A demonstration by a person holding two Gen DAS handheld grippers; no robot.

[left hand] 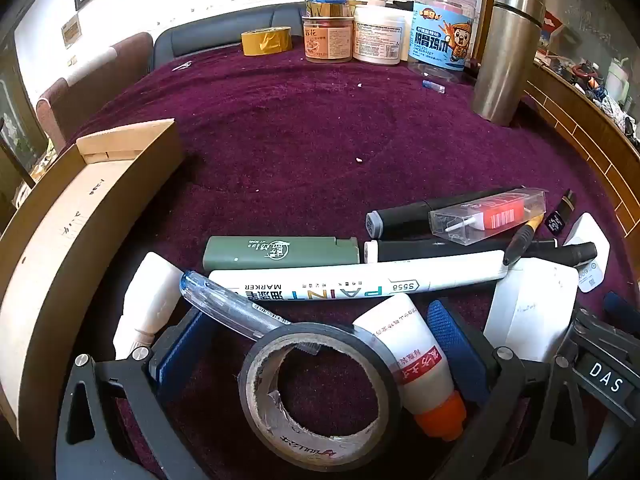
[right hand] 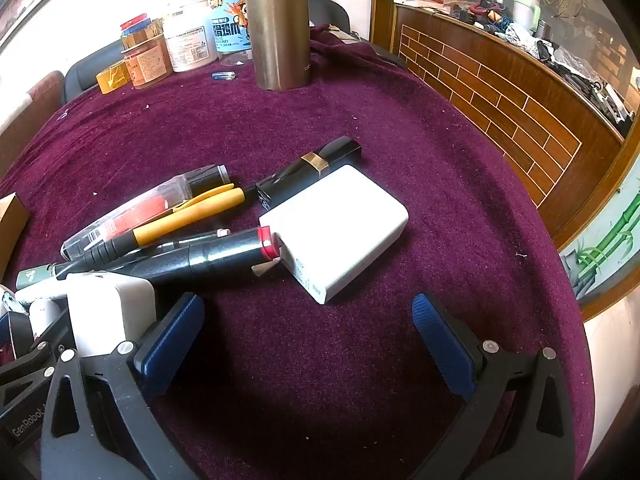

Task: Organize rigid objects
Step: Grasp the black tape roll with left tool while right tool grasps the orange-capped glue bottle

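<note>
On a table covered with purple cloth point(left hand: 280, 128), 2 hand-held grippers hover above a heap of small rigid objects. Left gripper point(left hand: 320, 344): jaws spread wide, gripping nothing; between its blue pads point(left hand: 456, 332) lie a roll of black tape point(left hand: 320, 392), a white glue bottle with orange cap point(left hand: 416, 356) and a clear pen point(left hand: 232, 304). Just beyond lie a white paint marker point(left hand: 352, 284), a green lighter point(left hand: 276, 252) and black markers point(left hand: 424, 216). An open cardboard box point(left hand: 72, 216) stands at the left. Right gripper point(right hand: 308, 336): jaws equally wide, only bare cloth between them. Beyond it lie a white charger block point(right hand: 340, 220), a black lipstick tube point(right hand: 316, 160), a yellow pen point(right hand: 188, 216) and a red-banded black marker point(right hand: 224, 252). Far side: a steel flask point(left hand: 508, 56), jars point(left hand: 376, 36) and yellow tape point(left hand: 266, 40).
</note>
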